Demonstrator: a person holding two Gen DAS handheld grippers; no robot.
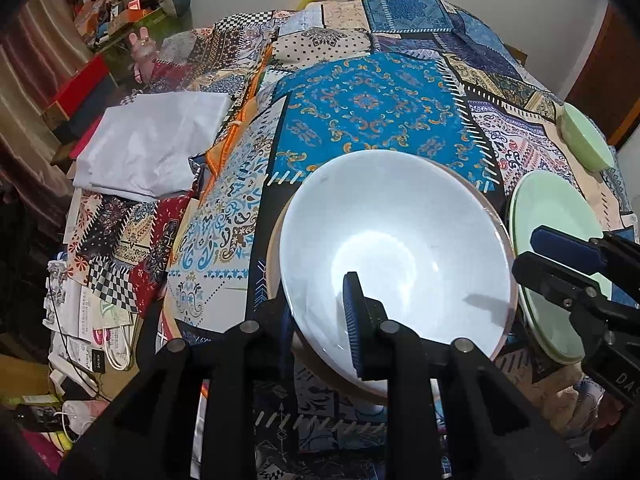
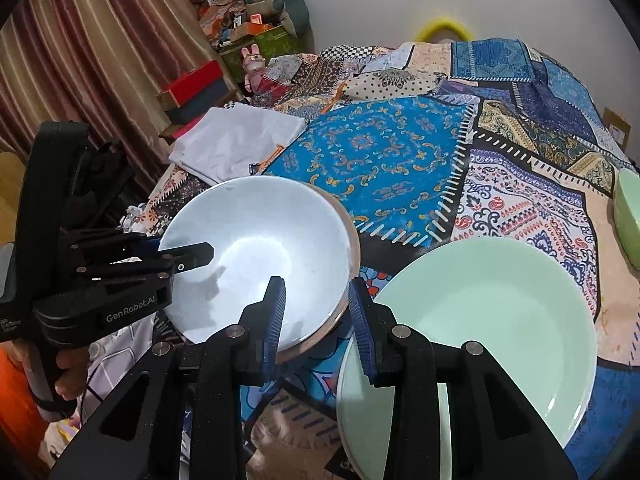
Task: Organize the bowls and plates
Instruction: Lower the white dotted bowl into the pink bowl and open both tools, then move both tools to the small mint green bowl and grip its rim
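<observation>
A white bowl (image 1: 396,240) (image 2: 256,256) rests inside a tan-rimmed bowl (image 1: 276,256) (image 2: 352,232) on the patchwork cloth. My left gripper (image 1: 320,320) (image 2: 168,250) straddles the white bowl's near-left rim, one finger inside and one outside, closed on the rim. Two stacked pale green plates (image 1: 556,240) (image 2: 492,320) lie to the right. My right gripper (image 2: 318,320) (image 1: 532,250) is open, with one finger over the white bowl's rim and the other over the green plates' left edge. A pale green bowl (image 1: 586,136) (image 2: 628,216) lies at the far right.
A folded white cloth (image 1: 152,148) (image 2: 236,144) lies on the table's left side. Papers and cables (image 1: 88,320) hang off the left edge. Boxes, a toy rabbit (image 2: 254,64) and curtains stand behind the table at left. A yellow ring (image 2: 444,26) shows at the far edge.
</observation>
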